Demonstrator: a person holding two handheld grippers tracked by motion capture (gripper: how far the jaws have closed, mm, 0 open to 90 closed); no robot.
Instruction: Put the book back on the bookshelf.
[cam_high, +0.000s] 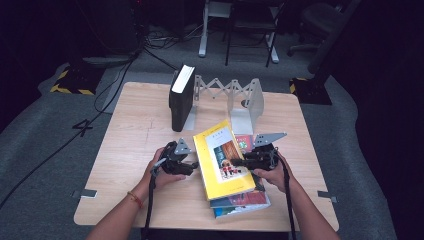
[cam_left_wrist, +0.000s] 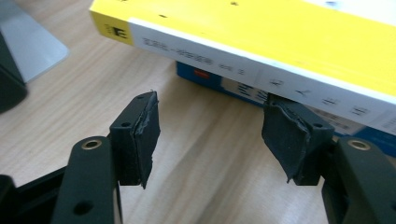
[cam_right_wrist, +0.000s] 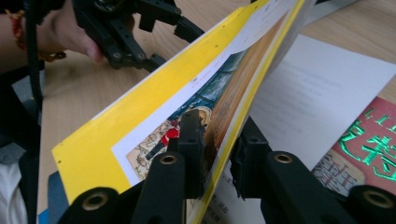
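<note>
High view, yellow book (cam_high: 223, 158): it lies on top of a short stack of books (cam_high: 240, 202) on the near part of the wooden table (cam_high: 135, 125), and everything below is placed against it.
High view, your left gripper (cam_high: 192, 165): just beside the yellow book's left edge, jaw tips pointing at its spine.
High view, your right gripper (cam_high: 236, 162): reaching in over the yellow book's right edge, onto the cover.
High view, black book (cam_high: 181, 96): standing upright beyond the yellow book, leaning on the left plate of a grey folding bookend rack (cam_high: 235, 97).
Left gripper view, your jaws: released and spread, with bare tabletop between the pads; the right pad sits just under the yellow book's (cam_left_wrist: 261, 42) white spine, and I cannot tell whether it touches. A blue book (cam_left_wrist: 210, 79) lies under the yellow one.
Right gripper view, your jaws: clenched on the yellow book's front cover (cam_right_wrist: 187, 98), one pad on its printed face and one behind it; the cover stands lifted off the white page (cam_right_wrist: 322, 93).
Right gripper view, red book (cam_right_wrist: 369, 144): lying beside the yellow book, on its right.
</note>
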